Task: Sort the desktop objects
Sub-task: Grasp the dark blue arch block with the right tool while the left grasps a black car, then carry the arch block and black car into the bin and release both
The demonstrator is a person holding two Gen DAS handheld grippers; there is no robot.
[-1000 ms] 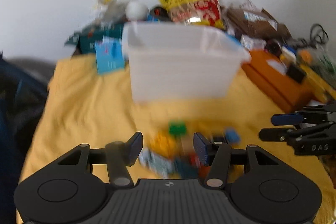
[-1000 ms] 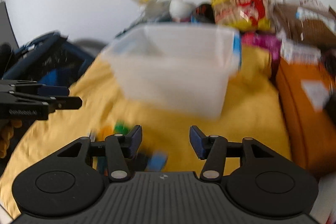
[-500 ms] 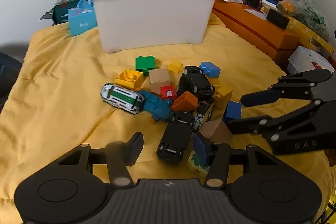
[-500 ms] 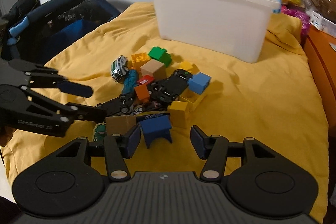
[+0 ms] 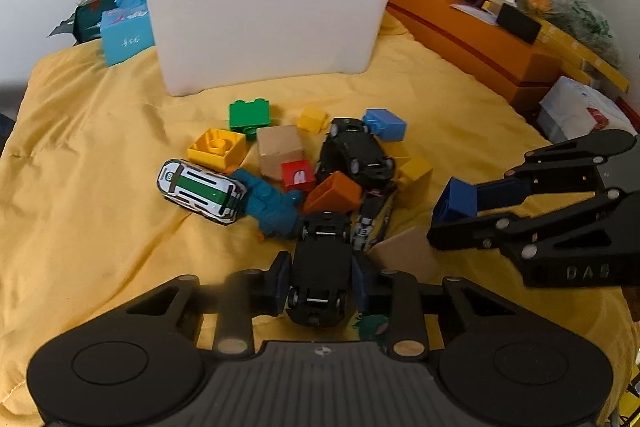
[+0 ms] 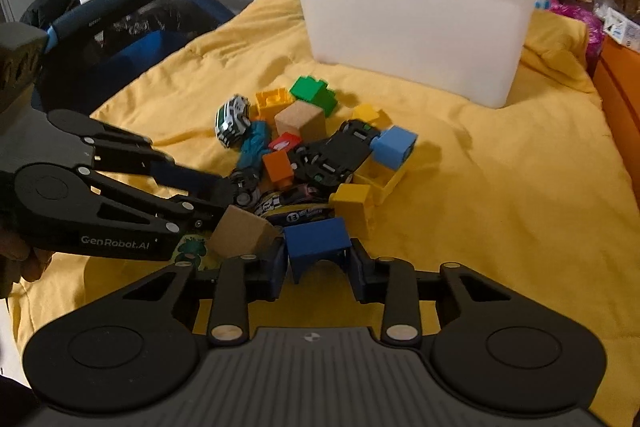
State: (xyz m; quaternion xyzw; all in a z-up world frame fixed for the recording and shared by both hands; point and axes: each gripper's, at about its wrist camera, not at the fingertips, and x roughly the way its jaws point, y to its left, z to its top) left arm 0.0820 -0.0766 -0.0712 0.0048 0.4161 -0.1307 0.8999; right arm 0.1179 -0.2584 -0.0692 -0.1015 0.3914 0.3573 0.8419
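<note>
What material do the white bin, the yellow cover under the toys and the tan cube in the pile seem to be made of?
White bin: likely plastic, smooth and slightly translucent.
Yellow cover: fabric, matte, with creases and stitched quilting lines.
Tan cube: probably unpainted wood, matte and pale brown; no grain is clear, so cork or cardboard is possible.

Left gripper (image 5: 320, 287): matte black, ribbed housing, round side discs, brass screw heads, dark blue pads. Right gripper (image 6: 318, 263): same build, white "GenRobot.AI" lettering.
</note>
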